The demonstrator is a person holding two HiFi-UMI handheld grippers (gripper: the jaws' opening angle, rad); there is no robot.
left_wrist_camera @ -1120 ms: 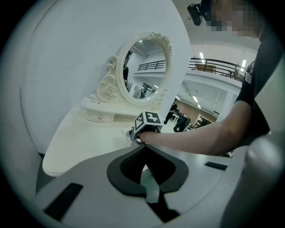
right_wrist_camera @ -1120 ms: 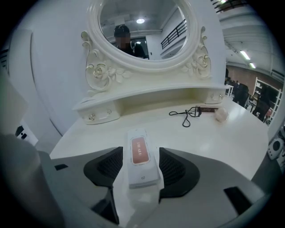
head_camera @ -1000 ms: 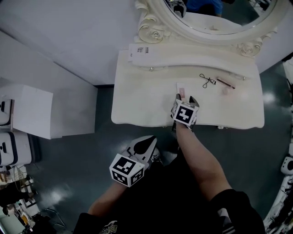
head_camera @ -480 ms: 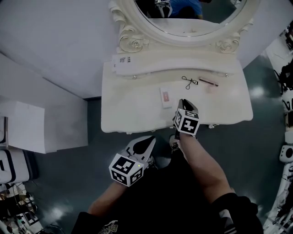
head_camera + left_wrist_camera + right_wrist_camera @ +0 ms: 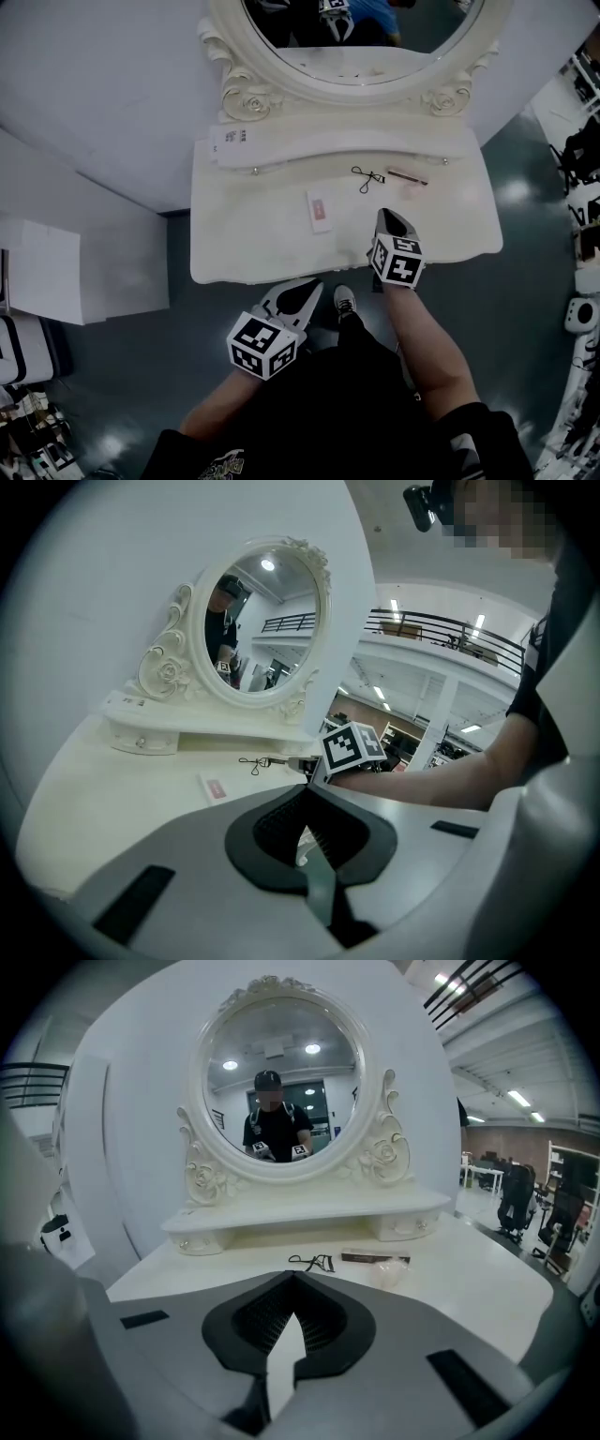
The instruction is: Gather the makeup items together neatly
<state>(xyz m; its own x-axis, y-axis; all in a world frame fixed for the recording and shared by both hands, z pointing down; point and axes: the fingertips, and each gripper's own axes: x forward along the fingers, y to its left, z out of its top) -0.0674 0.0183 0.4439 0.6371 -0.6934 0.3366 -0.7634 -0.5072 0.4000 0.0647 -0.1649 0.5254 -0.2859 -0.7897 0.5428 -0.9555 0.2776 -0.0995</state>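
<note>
On the white dressing table (image 5: 244,244) lie a black eyelash curler (image 5: 367,176) (image 5: 311,1262), a slim dark stick (image 5: 407,175) (image 5: 375,1258) and a pale pink puff (image 5: 412,190) (image 5: 389,1271), close together at the back right. A flat white packet with a pink patch (image 5: 319,209) (image 5: 216,787) lies left of them. My right gripper (image 5: 391,223) (image 5: 293,1279) is shut and empty over the front of the table, right of the packet. My left gripper (image 5: 298,295) (image 5: 305,794) is shut and empty, held below the table's front edge.
An ornate oval mirror (image 5: 361,47) stands on a raised shelf with small drawers (image 5: 337,145); a printed label (image 5: 230,141) lies at the shelf's left end. White boxes (image 5: 84,272) stand on the floor to the left. A shoe (image 5: 344,300) shows under the front edge.
My right gripper has drawn back from the white packet, moved right toward the front edge, and its jaws have closed to a point. The packet stays on the table. The left gripper has barely moved.
</note>
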